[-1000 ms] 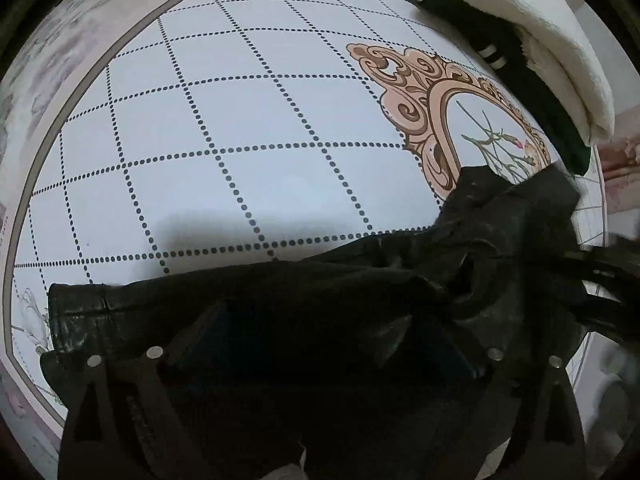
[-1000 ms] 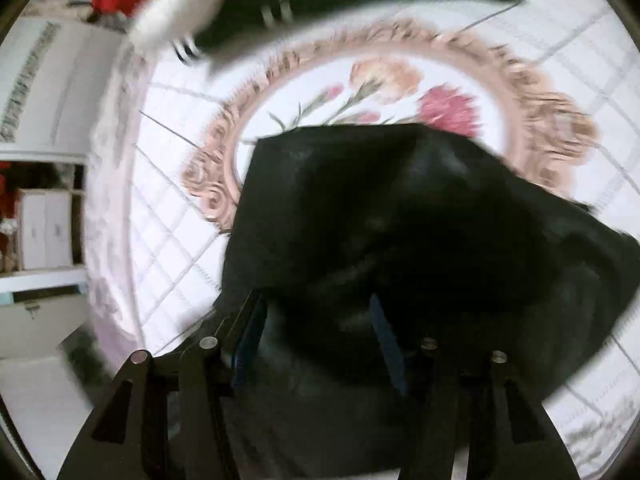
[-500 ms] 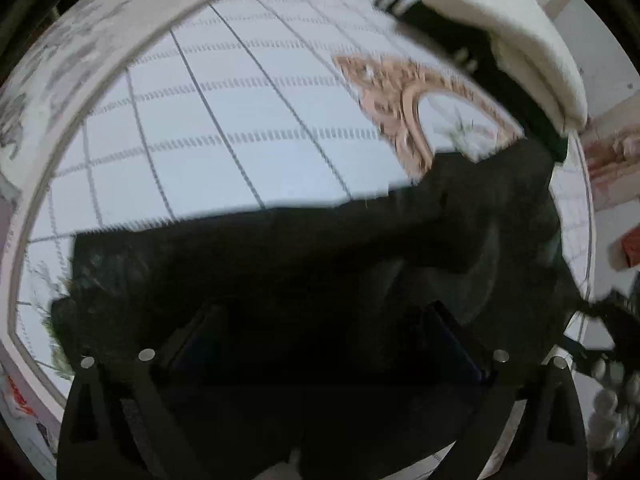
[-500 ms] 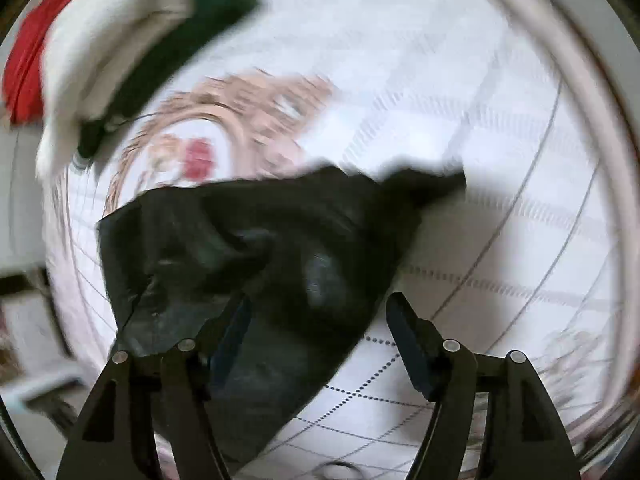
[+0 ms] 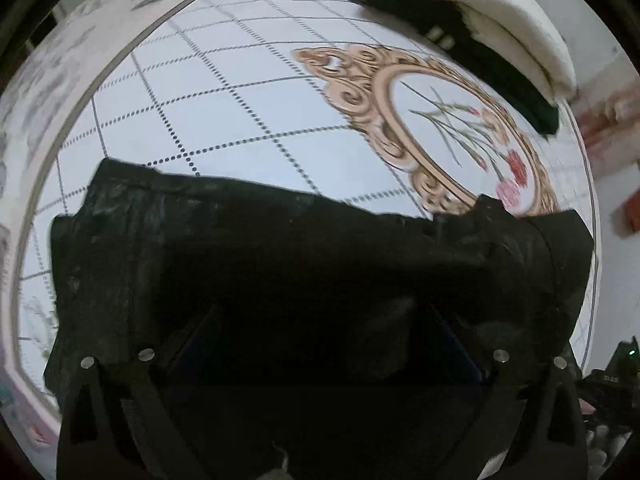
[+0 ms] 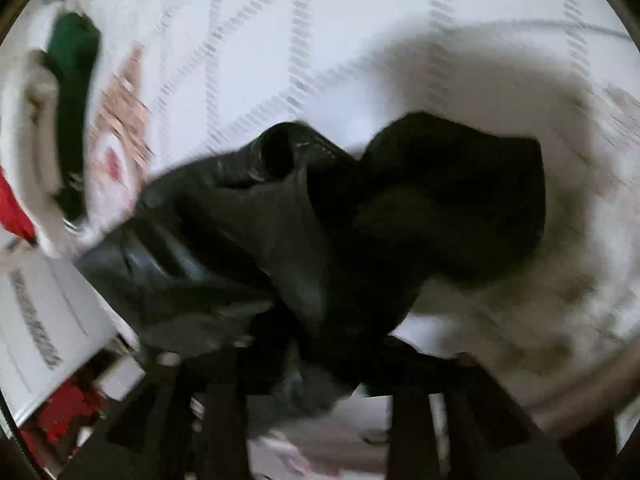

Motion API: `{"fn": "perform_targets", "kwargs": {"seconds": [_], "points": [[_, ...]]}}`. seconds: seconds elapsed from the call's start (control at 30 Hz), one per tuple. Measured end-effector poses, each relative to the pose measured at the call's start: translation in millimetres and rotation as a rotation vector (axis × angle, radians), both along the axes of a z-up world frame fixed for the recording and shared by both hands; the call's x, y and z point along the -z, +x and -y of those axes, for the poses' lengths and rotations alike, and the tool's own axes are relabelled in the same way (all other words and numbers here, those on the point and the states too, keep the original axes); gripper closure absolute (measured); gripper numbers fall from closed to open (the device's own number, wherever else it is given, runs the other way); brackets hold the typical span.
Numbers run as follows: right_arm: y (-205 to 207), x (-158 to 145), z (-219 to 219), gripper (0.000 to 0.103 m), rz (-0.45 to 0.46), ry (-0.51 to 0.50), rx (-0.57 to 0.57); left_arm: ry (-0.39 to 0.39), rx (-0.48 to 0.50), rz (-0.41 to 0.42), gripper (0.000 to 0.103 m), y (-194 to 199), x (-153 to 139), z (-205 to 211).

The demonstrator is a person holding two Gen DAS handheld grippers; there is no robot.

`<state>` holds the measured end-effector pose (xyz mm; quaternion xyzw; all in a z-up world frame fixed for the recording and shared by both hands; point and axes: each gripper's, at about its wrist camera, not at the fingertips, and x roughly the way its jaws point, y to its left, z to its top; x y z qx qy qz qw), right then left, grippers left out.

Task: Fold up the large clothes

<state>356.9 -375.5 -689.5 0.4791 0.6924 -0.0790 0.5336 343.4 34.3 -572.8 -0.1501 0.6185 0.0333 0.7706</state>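
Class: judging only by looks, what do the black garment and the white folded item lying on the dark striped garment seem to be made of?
Black garment: probably leather or faux leather; smooth, slightly glossy, with stiff creases catching highlights. White folded item: likely fleece or terry; matte, nubbly, thick rounded fold. Neither is certain.

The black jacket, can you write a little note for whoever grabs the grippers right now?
Left gripper: the black jacket covers its fingertips, so I cannot tell if it is open or shut.
Right gripper: blurry, bunched jacket hangs over it, a sleeve opening facing the camera; grip unclear too.
The jacket lies stretched across the patterned cloth, its top edge fairly straight in the left view.
A stack of folded clothes, white over dark green, sits at the far edge.
Done: jacket spread along one side. Left: the right end is still crumpled, so probably smooth it, then fold.
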Motion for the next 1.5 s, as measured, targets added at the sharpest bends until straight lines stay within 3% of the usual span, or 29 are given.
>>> {"fn": "perform_targets", "kwargs": {"seconds": [0.07,0.17,0.27,0.4,0.47,0.53,0.6,0.7,0.77,0.87,0.93,1.03,1.17,1.23,1.27,1.3,1.43,1.5], "points": [[-9,-24,2,0.056,0.000,-0.089,-0.081,0.023,0.019,0.008,0.000,1,-11,7],[0,-78,-11,0.056,0.130,-0.238,-0.229,0.079,0.028,0.033,0.000,10,-20,11],[35,-108,-48,0.056,0.277,-0.250,-0.381,0.075,-0.005,-0.009,0.000,37,-4,9],[102,-90,-120,0.057,0.408,-0.002,-0.408,0.002,-0.055,-0.068,0.000,46,19,-1],[131,-72,-149,0.068,0.402,-0.050,-0.425,-0.034,-0.074,-0.065,0.000,44,22,-7],[153,-36,-164,0.071,0.318,-0.127,-0.461,-0.048,-0.087,-0.061,0.000,42,24,-11],[159,-16,-161,0.073,0.269,-0.109,-0.413,-0.043,-0.082,-0.062,0.000,42,22,-11],[160,-31,-156,0.072,0.254,-0.064,-0.425,-0.001,-0.053,-0.065,0.000,37,6,-5],[149,-55,-146,0.059,0.300,-0.047,-0.433,0.031,-0.019,-0.050,0.000,26,-11,3],[96,-94,-112,0.035,0.383,-0.059,-0.379,0.055,0.004,-0.048,0.000,11,-22,14],[55,-96,-89,0.032,0.368,-0.065,-0.328,0.056,0.021,-0.065,0.000,6,-16,22],[0,-70,-54,0.032,0.281,-0.062,-0.211,0.058,0.050,-0.136,0.000,2,9,36],[-33,-11,-15,0.032,0.248,0.012,-0.049,0.078,0.077,-0.139,0.000,6,29,44],[-35,12,-7,0.028,0.312,0.089,0.055,0.085,0.095,-0.134,0.000,8,31,46],[-33,15,-4,0.019,0.355,0.113,0.096,0.085,0.100,-0.132,0.000,9,32,46],[-30,17,-5,0.015,0.407,0.146,0.134,0.085,0.104,-0.132,0.000,9,32,46],[-12,18,-25,0.015,0.515,0.205,0.144,0.080,0.103,-0.135,0.000,11,33,43],[-3,18,-33,0.025,0.535,0.203,0.136,0.081,0.088,-0.135,0.000,15,33,42]]}}
